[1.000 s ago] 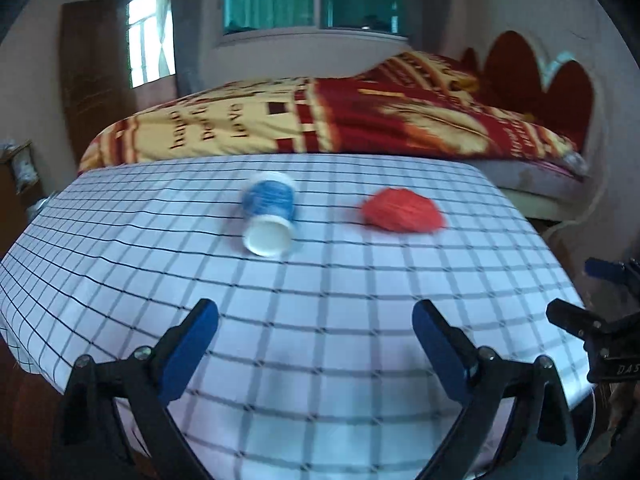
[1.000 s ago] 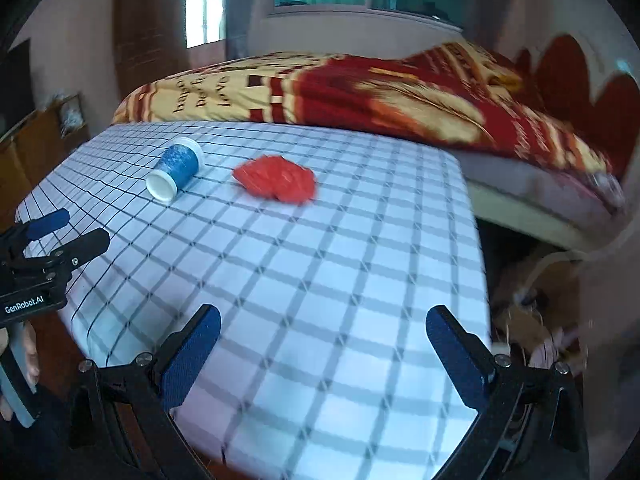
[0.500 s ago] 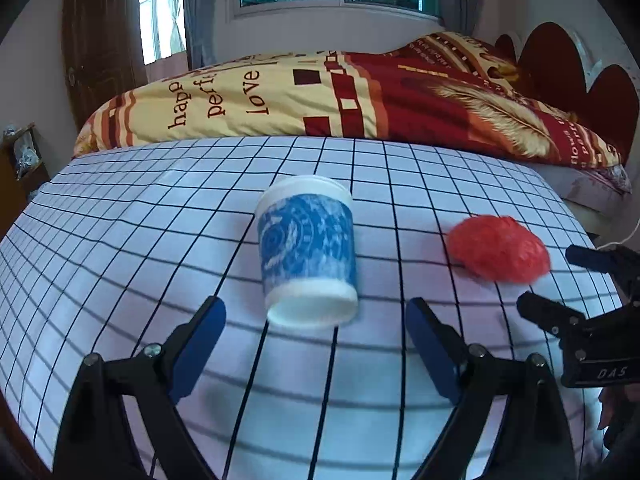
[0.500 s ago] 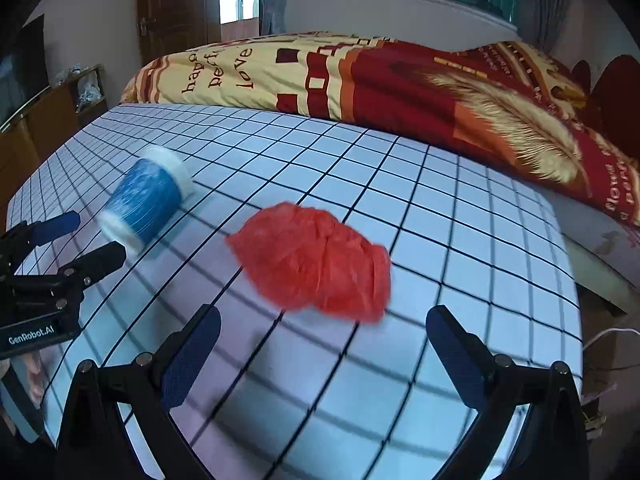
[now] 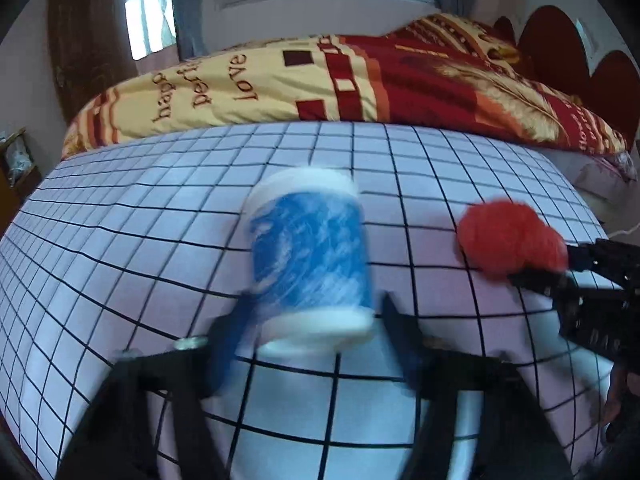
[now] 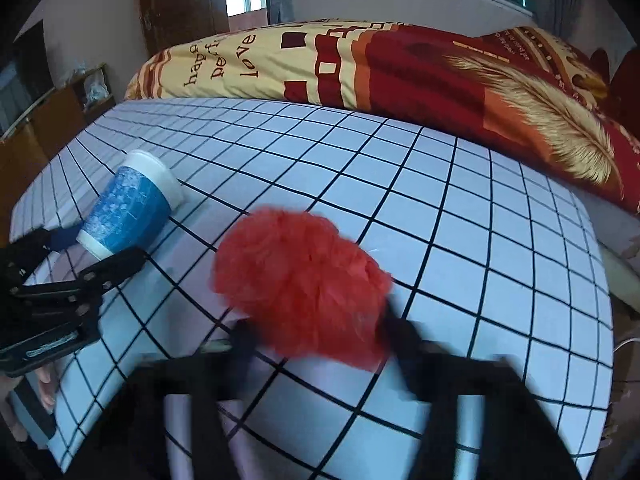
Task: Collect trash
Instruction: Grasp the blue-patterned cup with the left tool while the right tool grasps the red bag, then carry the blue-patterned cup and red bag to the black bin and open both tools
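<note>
Left gripper (image 5: 312, 320) fingers just closing on the lying blue cup (image 5: 310, 256); right gripper (image 6: 316, 336) fingers just closing on red wad (image 6: 300, 280), table (image 6: 480, 240)

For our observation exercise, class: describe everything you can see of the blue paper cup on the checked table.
The cup looks like paper, with a mottled blue printed wall and white bands at both ends. It lies on its side on the checked tablecloth, its narrower end toward the left gripper. That gripper's jaws have just been closing, with the cup between them; blur hides whether they press it. The red crumpled wad lies apart from it.
</note>
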{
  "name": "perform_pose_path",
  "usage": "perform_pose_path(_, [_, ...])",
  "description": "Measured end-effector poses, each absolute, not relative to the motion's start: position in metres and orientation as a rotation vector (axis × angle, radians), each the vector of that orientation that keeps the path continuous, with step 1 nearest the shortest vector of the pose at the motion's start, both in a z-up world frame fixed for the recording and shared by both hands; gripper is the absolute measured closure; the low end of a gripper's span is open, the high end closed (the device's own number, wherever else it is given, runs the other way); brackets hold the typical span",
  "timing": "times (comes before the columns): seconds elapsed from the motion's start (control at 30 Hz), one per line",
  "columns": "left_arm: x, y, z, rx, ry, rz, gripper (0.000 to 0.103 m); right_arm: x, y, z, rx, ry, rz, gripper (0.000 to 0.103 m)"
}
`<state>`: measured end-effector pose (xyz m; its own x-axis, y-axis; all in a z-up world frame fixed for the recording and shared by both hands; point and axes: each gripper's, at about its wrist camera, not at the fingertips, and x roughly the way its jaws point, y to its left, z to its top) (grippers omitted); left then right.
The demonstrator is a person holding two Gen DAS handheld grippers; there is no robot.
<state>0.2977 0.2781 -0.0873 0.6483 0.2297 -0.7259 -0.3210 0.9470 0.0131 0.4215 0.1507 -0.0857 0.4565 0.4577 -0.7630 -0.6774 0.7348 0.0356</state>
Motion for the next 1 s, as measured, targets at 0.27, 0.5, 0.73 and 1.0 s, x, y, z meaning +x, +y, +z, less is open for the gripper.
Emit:
perform_pose_path(0.27, [0.272, 0.256, -0.071, -0.102, 0.754, 0.264, 0.044, 0.388, 0.123, -0.066, -0.271, 0.788, 0.688, 0.07])
perform_pose_path(0.5, [0.247, 0.221, -0.058, -0.095, 0.732, 0.204, 0.044, 0.348, 0.08, -0.047, -0.253, 0.75, 0.639, 0.07])
perform_pose_path(0.73, [0.22, 0.178, -0.05, -0.072, 0.727, 0.137, 0.044, 0.309, 0.03, -0.031, -0.225, 0.731, 0.589, 0.07])
perform_pose_path(1.0, [0.194, 0.133, -0.041, -0.044, 0.723, 0.053, 0.044, 0.263, -0.036, -0.009, -0.15, 0.692, 0.517, 0.07])
